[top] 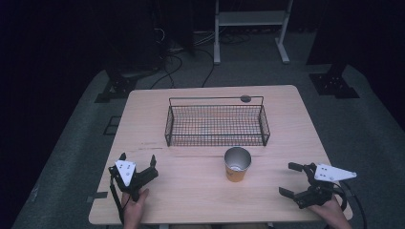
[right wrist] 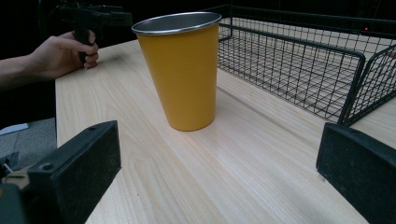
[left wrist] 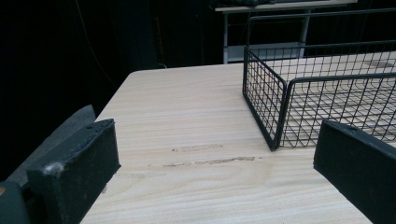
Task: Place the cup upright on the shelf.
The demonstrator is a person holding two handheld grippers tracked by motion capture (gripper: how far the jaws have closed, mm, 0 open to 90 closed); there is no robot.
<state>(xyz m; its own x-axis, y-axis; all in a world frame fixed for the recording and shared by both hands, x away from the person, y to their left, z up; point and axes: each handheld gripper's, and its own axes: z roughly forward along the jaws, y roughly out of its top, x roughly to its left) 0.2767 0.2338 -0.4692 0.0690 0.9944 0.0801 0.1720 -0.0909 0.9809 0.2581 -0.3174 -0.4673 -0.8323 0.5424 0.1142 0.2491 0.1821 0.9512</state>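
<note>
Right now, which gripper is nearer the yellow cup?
Right. The right gripper sits open just right of the cup; the left gripper, also open, is farther off to its left.

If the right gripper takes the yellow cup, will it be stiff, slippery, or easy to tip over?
The yellow cup looks like rigid metal, given its silver rim, so it probably will not deform. Its smooth, glossy wall may slip between the pads. It narrows toward the base and stands upright, so a push near the rim could tip it.

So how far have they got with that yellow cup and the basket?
Nothing looks done so far: the yellow cup stands upright on the table, outside the wire basket, which holds nothing. In hand: the right gripper, jaws open, faces the cup without touching; the left gripper waits open. Grasping and moving probably remain.
</note>
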